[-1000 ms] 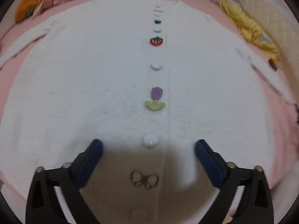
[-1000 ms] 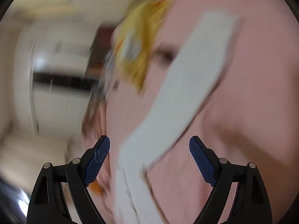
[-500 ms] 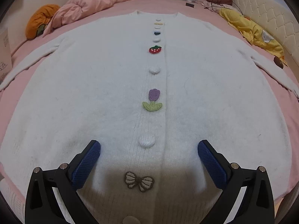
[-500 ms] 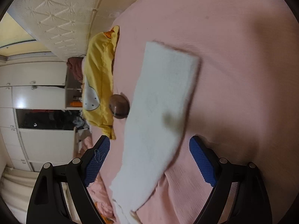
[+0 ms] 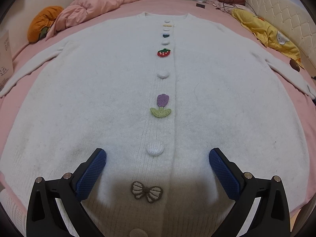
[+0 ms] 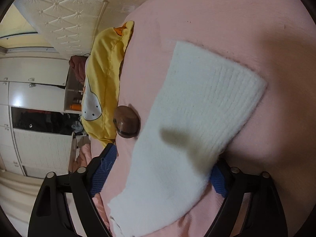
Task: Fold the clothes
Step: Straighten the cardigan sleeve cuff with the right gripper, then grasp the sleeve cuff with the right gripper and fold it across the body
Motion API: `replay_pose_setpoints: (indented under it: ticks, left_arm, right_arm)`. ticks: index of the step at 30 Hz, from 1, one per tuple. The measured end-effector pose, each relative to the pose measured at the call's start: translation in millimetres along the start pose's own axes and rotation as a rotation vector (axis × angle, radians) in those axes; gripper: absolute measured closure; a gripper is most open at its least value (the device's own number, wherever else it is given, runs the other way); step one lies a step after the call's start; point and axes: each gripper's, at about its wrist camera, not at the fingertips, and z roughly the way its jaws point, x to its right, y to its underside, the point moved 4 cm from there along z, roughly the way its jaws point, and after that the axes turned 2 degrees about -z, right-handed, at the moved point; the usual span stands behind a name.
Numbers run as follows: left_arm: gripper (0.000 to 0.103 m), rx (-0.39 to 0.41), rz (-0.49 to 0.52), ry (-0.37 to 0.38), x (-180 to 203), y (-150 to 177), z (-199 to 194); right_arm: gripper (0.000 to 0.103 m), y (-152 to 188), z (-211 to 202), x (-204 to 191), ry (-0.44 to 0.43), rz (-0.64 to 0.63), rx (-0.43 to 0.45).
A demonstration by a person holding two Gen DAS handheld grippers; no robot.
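Observation:
A white knit cardigan (image 5: 98, 98) lies flat and spread on the pink bed (image 5: 173, 6), front up, with a strawberry patch (image 5: 164, 53), a tulip patch (image 5: 161, 106) and a bow patch (image 5: 147, 192) down its buttoned middle. My left gripper (image 5: 157, 159) is open and empty, just above the hem near the bow. In the right wrist view, the cardigan's right sleeve cuff (image 6: 197, 108) lies on the pink sheet (image 6: 237, 19). My right gripper (image 6: 162, 164) is open and straddles the sleeve, one finger on each side of it.
A yellow plush blanket (image 5: 270, 33) lies along the quilted headboard (image 5: 282, 9) at the right; it also shows in the right wrist view (image 6: 104, 79). A brown round object (image 6: 127, 122) sits beside the sleeve. A pink duvet (image 5: 102, 4) and an orange cushion (image 5: 42, 22) lie far left.
My right gripper has moved down onto the sleeve, which now lies between its fingers. My left gripper has drawn back slightly along the cardigan's hem.

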Motion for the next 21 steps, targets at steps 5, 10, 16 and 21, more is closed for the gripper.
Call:
replay_pose_setpoints:
  ticks: [5, 10, 16, 21]
  left_arm:
    - [0.000, 0.003, 0.000, 0.003, -2, 1, -1]
    - [0.000, 0.007, -0.002, 0.007, -3, 0, 0]
    - [0.000, 0.021, -0.009, 0.009, -4, -3, -3]
    - [0.000, 0.070, -0.002, 0.014, -6, -17, -24]
  right_arm:
    - [0.094, -2, -4, 32, -0.027, 0.076, -0.019]
    - [0.094, 3, -17, -9, 0.058, -0.156, -0.013]
    - [0.095, 54, -24, -130, 0.081, -0.593, -0.018]
    - [0.095, 142, -14, -227, 0.043, -0.887, -0.056]
